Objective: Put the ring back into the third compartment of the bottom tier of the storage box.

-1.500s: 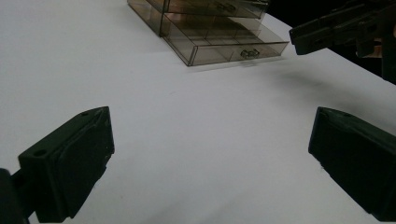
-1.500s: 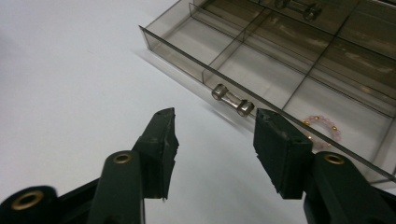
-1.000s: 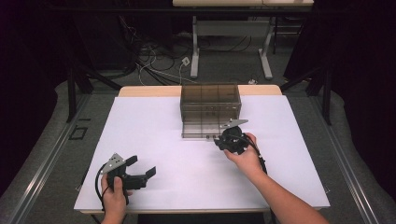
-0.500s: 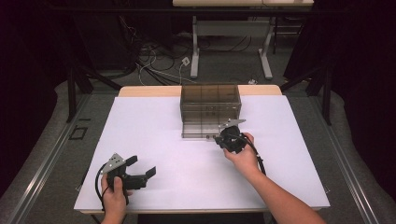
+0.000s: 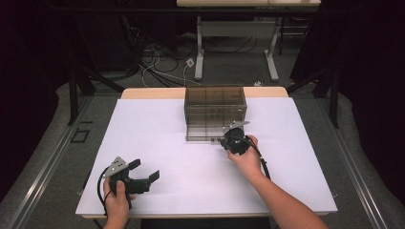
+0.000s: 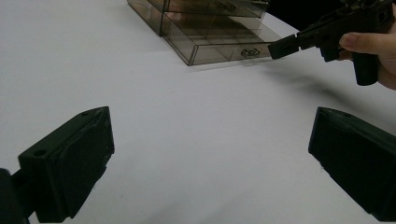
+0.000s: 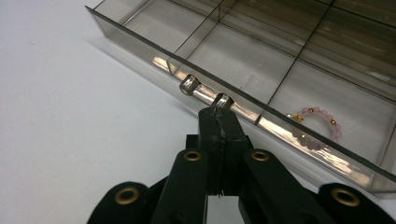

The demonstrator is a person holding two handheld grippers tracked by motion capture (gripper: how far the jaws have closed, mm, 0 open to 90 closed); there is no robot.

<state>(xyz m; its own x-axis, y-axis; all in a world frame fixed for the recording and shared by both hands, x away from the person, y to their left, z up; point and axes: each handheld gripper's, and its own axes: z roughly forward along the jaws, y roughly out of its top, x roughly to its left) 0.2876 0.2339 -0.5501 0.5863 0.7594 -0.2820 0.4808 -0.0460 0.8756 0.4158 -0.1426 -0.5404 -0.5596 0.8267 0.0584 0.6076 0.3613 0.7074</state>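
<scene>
Down at the near left corner of the white desk (image 5: 157,124), the left tongs (image 5: 144,172) are resting in the person's left hand (image 5: 116,200), standing wide open with nothing between the jaws. In the left gripper view the two black jaws are sitting far apart over bare white surface, and the drawer box is lying well ahead of them.

Moving toward the middle, the smoky transparent drawer box (image 5: 215,101) is standing at the far centre of the desk, and its bottom drawer (image 5: 206,132) is sticking out toward the person. The drawer is divided into compartments, and a pink bead bracelet (image 7: 314,125) is lying in one of them, just behind the front wall and to the right of the handle in the right gripper view.

Further right, the right tongs (image 5: 228,141) are being held in the person's right hand (image 5: 247,160) at the drawer's front right corner. Their jaws have just been closing and are now pressed together, tips touching the small metal handle (image 7: 205,94) on the drawer front at its right post. Whether the handle is actually pinched between the tips I cannot tell; the jaws are looking fully shut against each other just below it.
</scene>
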